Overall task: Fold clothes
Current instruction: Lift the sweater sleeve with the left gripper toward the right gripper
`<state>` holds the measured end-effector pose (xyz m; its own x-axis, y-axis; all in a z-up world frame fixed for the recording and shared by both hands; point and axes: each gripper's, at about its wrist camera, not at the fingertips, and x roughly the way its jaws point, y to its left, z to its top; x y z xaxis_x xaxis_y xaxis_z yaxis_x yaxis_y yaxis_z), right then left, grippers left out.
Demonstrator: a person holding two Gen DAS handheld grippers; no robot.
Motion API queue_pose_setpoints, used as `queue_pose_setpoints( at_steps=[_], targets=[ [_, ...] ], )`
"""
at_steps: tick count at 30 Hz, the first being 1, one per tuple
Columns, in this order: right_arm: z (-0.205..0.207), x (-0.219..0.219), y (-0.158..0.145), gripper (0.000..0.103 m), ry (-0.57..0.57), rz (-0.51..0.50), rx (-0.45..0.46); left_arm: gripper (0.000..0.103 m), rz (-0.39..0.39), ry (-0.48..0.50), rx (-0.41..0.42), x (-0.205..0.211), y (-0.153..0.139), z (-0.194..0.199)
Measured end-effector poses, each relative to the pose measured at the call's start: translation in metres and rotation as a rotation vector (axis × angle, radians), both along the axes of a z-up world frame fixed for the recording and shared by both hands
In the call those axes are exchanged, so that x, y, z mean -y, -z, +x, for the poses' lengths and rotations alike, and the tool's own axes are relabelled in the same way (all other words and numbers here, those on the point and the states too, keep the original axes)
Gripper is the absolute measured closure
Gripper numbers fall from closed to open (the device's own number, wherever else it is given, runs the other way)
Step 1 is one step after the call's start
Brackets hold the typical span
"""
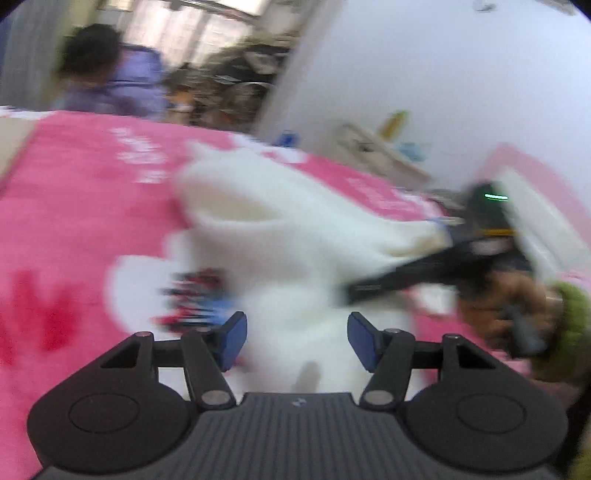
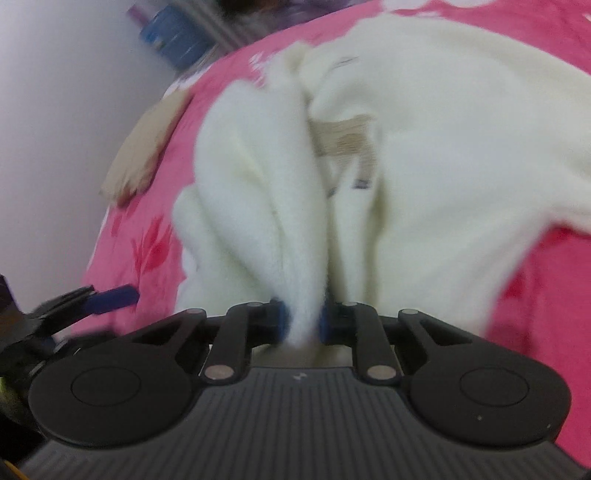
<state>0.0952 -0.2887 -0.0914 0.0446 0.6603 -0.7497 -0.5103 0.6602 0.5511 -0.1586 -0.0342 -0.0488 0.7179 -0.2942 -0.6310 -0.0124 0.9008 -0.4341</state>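
A fluffy white garment [image 1: 280,229] lies crumpled on a pink blanket [image 1: 74,192]. In the left wrist view my left gripper [image 1: 297,339] stands open just above the garment's near part, nothing between its blue pads. The right gripper's black body [image 1: 424,273] shows at the right of that view, held by a hand in a green sleeve [image 1: 569,325]. In the right wrist view my right gripper [image 2: 302,325] is shut on a bunched fold of the white garment [image 2: 424,140], whose beige label [image 2: 347,136] shows. The left gripper's blue fingertip [image 2: 110,297] pokes in at the left.
A person in a purple top [image 1: 110,77] is beyond the bed's far edge, beside a dark cluttered heap [image 1: 236,85]. A white wall [image 1: 443,74] and a shelf [image 1: 384,151] stand at the right. A beige cloth [image 2: 147,147] lies near the blanket's edge, a blue container [image 2: 173,33] behind it.
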Motion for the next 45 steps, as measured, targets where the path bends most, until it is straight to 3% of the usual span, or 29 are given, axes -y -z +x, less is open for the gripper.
queue_pose_setpoints(
  at_steps=[3, 6, 10, 17, 23, 27, 30, 32, 34, 39, 45],
  targets=[
    [0.003, 0.015, 0.002, 0.089, 0.05, 0.016, -0.022, 0.048, -0.001, -0.062, -0.069, -0.021, 0.022, 0.009],
    [0.003, 0.024, 0.004, 0.089, 0.077, 0.028, -0.029, 0.049, -0.075, -0.032, -0.121, -0.024, 0.042, 0.019],
    [0.005, 0.032, 0.006, 0.089, 0.112, 0.048, -0.053, 0.049, -0.214, 0.098, -0.119, -0.016, 0.054, 0.024],
    [0.009, 0.033, 0.011, 0.088, 0.134, 0.073, -0.093, 0.049, -0.338, 0.114, -0.119, -0.012, 0.07, 0.022],
    [0.008, 0.033, 0.008, 0.088, 0.136, 0.08, -0.092, 0.042, -0.377, 0.197, -0.103, -0.016, 0.063, 0.013],
    [0.004, 0.026, 0.007, 0.087, 0.117, 0.053, -0.057, 0.035, -0.384, 0.179, -0.038, -0.017, 0.056, 0.02],
    [0.0, 0.022, 0.004, 0.085, 0.111, 0.039, -0.034, 0.034, -0.349, 0.154, 0.001, -0.013, 0.051, 0.034],
    [-0.001, 0.023, 0.002, 0.085, 0.113, 0.032, -0.028, 0.038, -0.321, 0.14, -0.011, -0.008, 0.058, 0.043],
    [-0.003, 0.025, -0.001, 0.083, 0.113, 0.028, -0.023, 0.054, -0.333, 0.128, -0.035, -0.005, 0.064, 0.044],
    [-0.014, 0.038, -0.008, 0.073, 0.097, 0.047, -0.019, 0.077, -0.321, 0.091, -0.035, 0.001, 0.054, 0.034],
    [-0.031, 0.046, -0.006, 0.06, 0.055, 0.105, -0.059, 0.085, -0.323, 0.02, 0.021, -0.015, 0.014, 0.009]
  ],
)
